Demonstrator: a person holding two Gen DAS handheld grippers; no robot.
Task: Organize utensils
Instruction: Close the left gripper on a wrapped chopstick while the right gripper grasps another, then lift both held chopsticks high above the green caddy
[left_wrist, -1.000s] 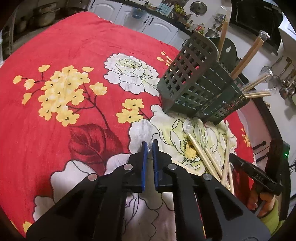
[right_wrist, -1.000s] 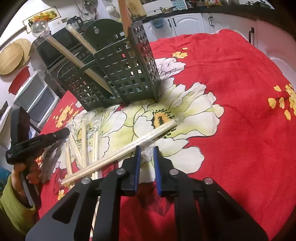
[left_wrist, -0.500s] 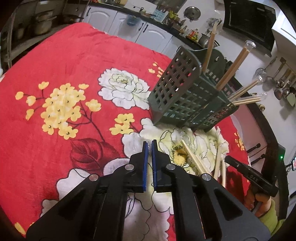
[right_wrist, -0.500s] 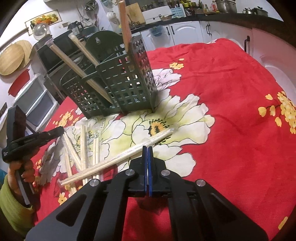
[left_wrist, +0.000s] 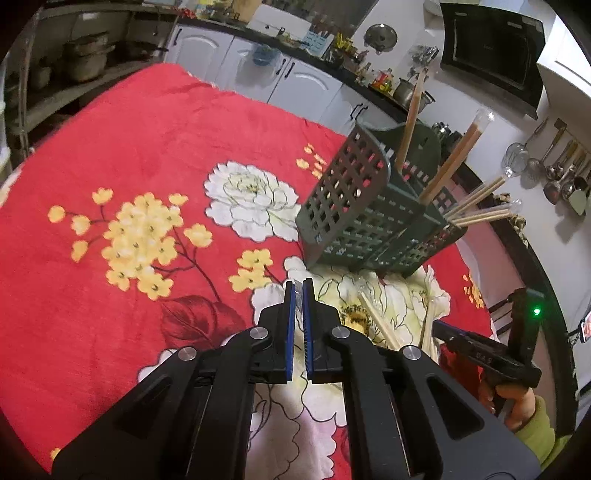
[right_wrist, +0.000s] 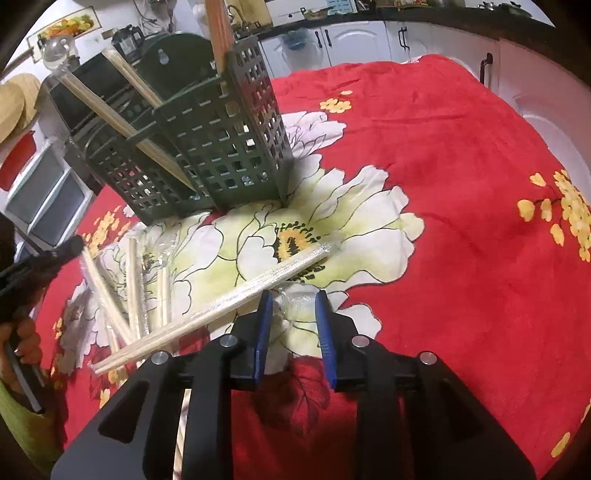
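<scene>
Right tongs (right_wrist: 293, 295) opening over wrapped chopsticks (right_wrist: 236, 295) (left tongs (left_wrist: 299, 286) closed).

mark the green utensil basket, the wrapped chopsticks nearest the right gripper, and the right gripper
green utensil basket (right_wrist: 229, 147), right wrist view, front lattice wall.
wrapped chopsticks (right_wrist: 236, 295), right wrist view, mid-length.
right gripper (right_wrist: 293, 314), right wrist view, midway between fingertips.

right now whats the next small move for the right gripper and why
Probably shift the right gripper slightly toward the wrapped chopsticks and close on them. Its jaws are opening with only a bit of clear wrapper between them, the pair lies just beside its left finger on the red floral cloth, and the green holder has room.
</scene>
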